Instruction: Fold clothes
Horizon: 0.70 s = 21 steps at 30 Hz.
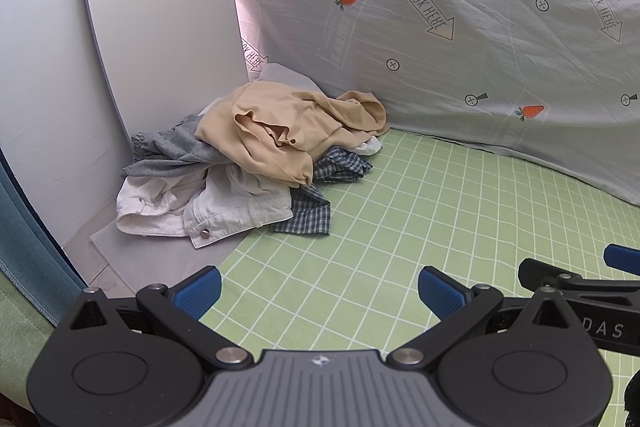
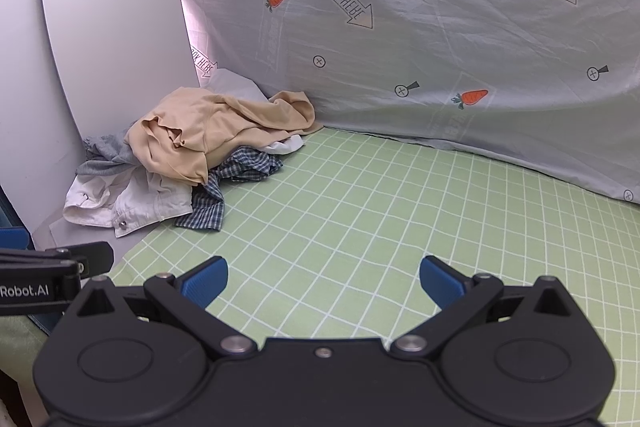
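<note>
Both the left tongs (image 1: 320, 291) and right tongs (image 2: 324, 281) stood apart, empty, well short of the clothes pile (image 1: 256, 155). Grabbing the beige garment (image 1: 280, 131) carelessly would likely drag tangled neighbours along.

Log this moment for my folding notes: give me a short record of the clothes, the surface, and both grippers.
clothes: unfolded pile in the far left corner
top item: beige garment
underneath: grey garment, white jeans, checked shirt
surface: green checked sheet
backdrop: printed grey sheet
left hand-held gripper: open, holding nothing
right hand-held gripper: open, holding nothing
folding: not started
</note>
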Each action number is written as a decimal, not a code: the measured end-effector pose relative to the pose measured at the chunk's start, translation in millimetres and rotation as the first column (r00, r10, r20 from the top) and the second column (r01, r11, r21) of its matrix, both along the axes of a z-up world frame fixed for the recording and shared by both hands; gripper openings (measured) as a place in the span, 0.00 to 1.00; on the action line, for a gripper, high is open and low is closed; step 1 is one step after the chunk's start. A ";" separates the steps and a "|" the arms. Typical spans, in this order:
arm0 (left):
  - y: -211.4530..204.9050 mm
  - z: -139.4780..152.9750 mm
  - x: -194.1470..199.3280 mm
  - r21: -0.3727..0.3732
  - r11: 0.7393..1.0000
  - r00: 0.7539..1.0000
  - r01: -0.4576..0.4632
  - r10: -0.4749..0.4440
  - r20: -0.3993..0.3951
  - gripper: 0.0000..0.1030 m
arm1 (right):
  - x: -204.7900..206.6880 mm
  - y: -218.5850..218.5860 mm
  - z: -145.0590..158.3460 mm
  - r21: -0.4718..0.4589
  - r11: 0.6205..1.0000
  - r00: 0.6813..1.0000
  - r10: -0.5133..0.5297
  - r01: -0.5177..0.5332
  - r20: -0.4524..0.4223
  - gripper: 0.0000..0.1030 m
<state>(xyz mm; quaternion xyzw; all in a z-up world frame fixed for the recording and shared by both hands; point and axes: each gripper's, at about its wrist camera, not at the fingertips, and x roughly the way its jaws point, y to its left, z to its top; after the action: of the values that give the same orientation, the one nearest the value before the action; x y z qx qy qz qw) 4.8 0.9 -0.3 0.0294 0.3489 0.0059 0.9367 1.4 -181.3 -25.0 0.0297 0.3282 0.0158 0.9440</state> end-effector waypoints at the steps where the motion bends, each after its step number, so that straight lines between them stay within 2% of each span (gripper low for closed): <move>1: 0.4 -0.4 1.4 0.001 1.000 1.000 -0.002 0.002 -0.002 1.00 | 1.2 0.8 -0.8 -0.002 1.000 1.000 0.002 -0.002 -0.002 1.00; 6: 5.7 -3.0 16.2 0.001 1.000 0.999 -0.027 0.027 -0.017 1.00 | 18.6 7.1 -6.2 -0.036 0.999 1.000 0.012 -0.012 -0.003 1.00; 12: 17.0 -7.2 51.5 -0.023 0.998 0.998 -0.054 0.053 -0.039 1.00 | 55.8 18.3 -13.5 -0.107 0.993 0.999 0.043 -0.043 0.002 1.00; 21: 51.2 -20.9 130.9 -0.031 0.992 0.990 -0.119 0.116 -0.081 0.99 | 143.1 45.4 -25.6 -0.169 0.981 0.995 0.099 -0.098 -0.004 1.00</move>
<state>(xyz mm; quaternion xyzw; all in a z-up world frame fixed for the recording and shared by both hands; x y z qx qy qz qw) 135.7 52.1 -21.1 -0.0076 0.3869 0.0535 0.9205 144.5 -135.9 -50.6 -0.0667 0.3272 0.0348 0.9419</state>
